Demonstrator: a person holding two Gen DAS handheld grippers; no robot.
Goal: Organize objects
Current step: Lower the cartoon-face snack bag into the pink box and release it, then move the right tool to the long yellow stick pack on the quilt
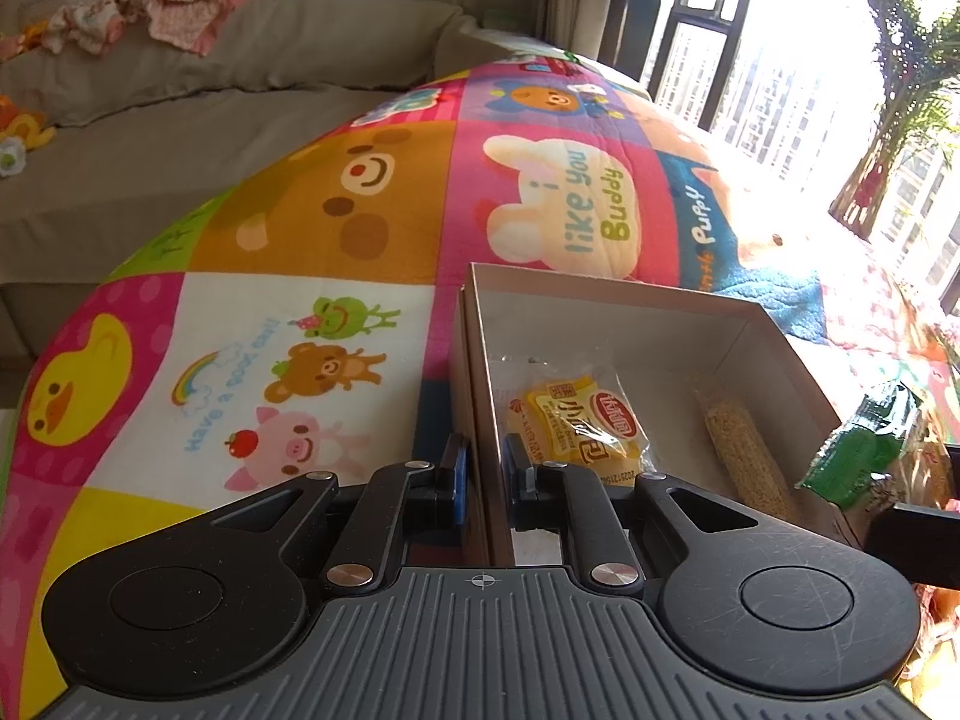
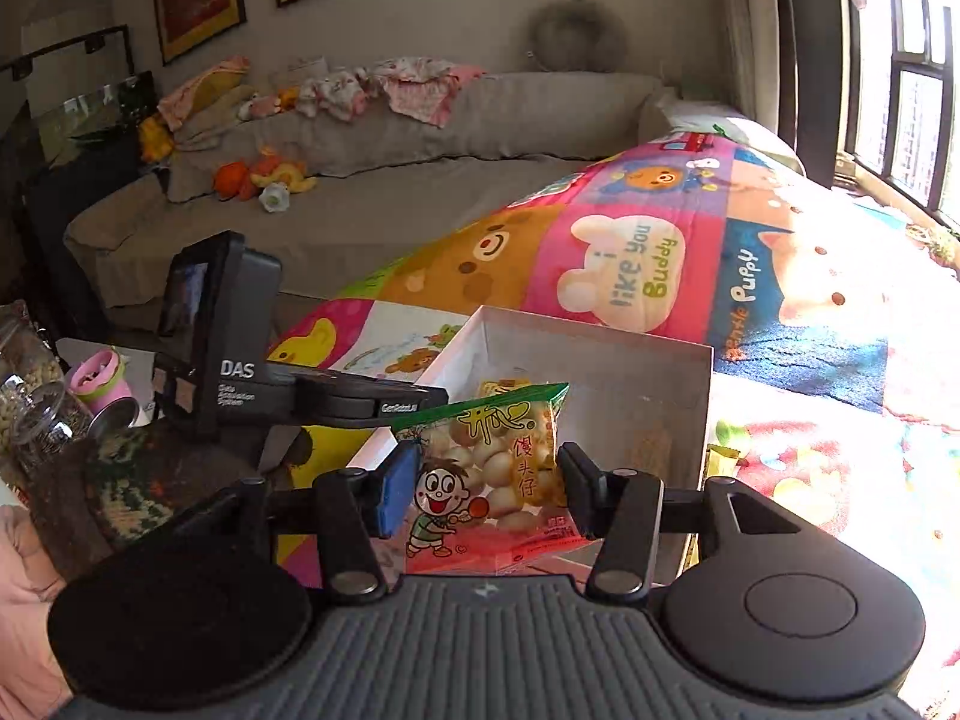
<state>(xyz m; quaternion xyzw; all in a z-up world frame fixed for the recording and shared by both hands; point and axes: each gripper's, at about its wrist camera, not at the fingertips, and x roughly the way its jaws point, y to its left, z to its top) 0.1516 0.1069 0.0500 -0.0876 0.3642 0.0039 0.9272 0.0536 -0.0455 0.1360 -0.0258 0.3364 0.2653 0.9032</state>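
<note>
Right now the step in hand is loading snacks into the cardboard box (image 1: 606, 300) that sits on the cartoon play mat (image 1: 372, 192). Left hand-held gripper (image 1: 483, 480) is clamped on the box's near-left wall — one pad outside, one inside — steadying it. Right hand-held gripper (image 2: 486, 492) grips a green-topped biscuit packet (image 2: 498, 462) by its sides, held in the air at the box's near edge; in the left wrist view the same packet shows at the box's right rim.

Already inside the box: a yellow bun packet (image 1: 576, 426) toward the near-left and a clear tube of grain-like snack (image 1: 744, 450) along the right side.

Next move, as I read it — carry the biscuit packet over the rim and lower it into the bare floor area at the far side of the box, then let go. Needs clearance over the wall; the left clamp should hold so the light box doesn't slide on the soft mat.
</note>
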